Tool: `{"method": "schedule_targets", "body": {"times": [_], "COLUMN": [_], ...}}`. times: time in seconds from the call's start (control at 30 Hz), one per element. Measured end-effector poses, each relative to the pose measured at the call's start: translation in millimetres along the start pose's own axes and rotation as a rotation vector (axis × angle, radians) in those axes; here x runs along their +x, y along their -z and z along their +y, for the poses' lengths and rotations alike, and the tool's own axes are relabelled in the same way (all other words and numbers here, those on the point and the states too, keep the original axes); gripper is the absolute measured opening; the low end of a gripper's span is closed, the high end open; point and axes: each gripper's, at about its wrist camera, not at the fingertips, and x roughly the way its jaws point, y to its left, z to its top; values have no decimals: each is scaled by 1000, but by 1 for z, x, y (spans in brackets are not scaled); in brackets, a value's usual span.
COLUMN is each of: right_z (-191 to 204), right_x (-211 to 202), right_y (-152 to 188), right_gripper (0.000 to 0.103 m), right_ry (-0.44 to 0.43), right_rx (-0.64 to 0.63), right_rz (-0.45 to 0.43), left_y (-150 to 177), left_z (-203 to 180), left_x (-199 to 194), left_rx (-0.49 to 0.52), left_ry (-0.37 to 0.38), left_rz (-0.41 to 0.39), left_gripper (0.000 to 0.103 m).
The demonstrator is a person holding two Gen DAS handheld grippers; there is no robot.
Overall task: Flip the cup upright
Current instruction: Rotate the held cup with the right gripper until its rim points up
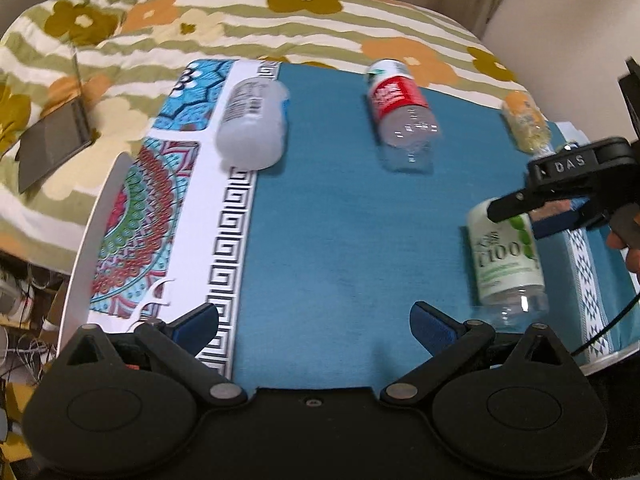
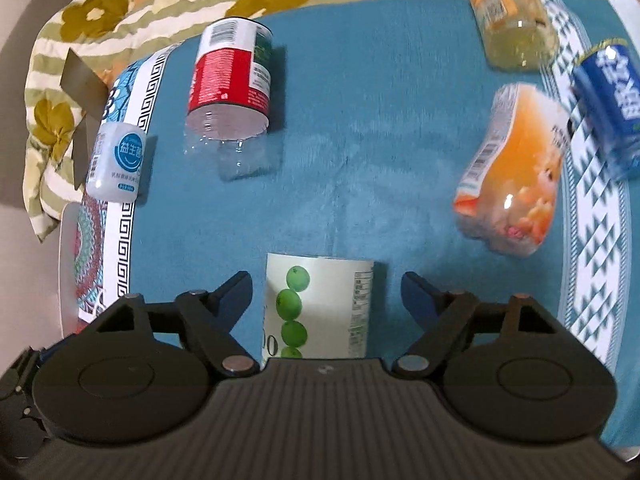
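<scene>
A teal cloth (image 1: 320,208) with a patterned border is spread over a round table (image 1: 86,240), and every place below is given relative to this cloth.

On the cloth's left border, a frosted white cup (image 1: 254,124) is seen lying on its side in the left wrist view; in the right wrist view the same white cup (image 2: 118,162) lies at the left border. Toward the far middle of the cloth, a red-labelled clear cup (image 1: 402,114) lies on its side, shown also in the right wrist view (image 2: 232,92). At the cloth's near right part, a green-and-white labelled cup (image 1: 506,256) lies on its side; in the right wrist view it (image 2: 320,308) is seen between the two fingers, with no contact discernible. At the far right corner a yellow-orange cup (image 1: 526,126) lies, seen again in the right wrist view (image 2: 510,16). An orange-labelled cup (image 2: 516,172) lies tilted on the right part of the cloth, and a blue cup (image 2: 610,108) rests on the right border.

The left gripper (image 1: 316,328) is held over the near middle of the cloth, its jaws wide apart around nothing. The right gripper (image 2: 326,292) is held above the green-and-white cup, its jaws spread apart on either side of it; it (image 1: 560,200) is also visible from the left wrist.
</scene>
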Motion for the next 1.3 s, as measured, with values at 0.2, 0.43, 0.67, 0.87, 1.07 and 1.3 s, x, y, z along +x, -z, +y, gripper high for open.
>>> {"method": "schedule_targets", "body": {"times": [0.2,0.43,0.67,0.87,1.07,1.3], "right_z": [-5,-10,-5,0,14,25], "right_x": [10,10,-6,-35,-69,-30], "right_y": [-1,2,7,17,60,111], "right_gripper": [80,75,72,72,74,74], "right_ry": [-26,-56,-70,-119,-84,28], "right_rx": [55,87,57,47,-20,-77], "right_rz": [28,20,-34,-143,-530,-872], "left_y": [-2,-2,-5,-9,-11,0], "left_z": [12,13,9,3,0,0], "left_x": [0,1,-7,-24,-29,-20], "left_rx": [-11,-11,7,23,24,61], "left_ry": [1,24,24,7,7,-16], "left_rz": [2,11,-2,-36,-61,-91], "left_gripper": [103,103,103,103,103,103]}}
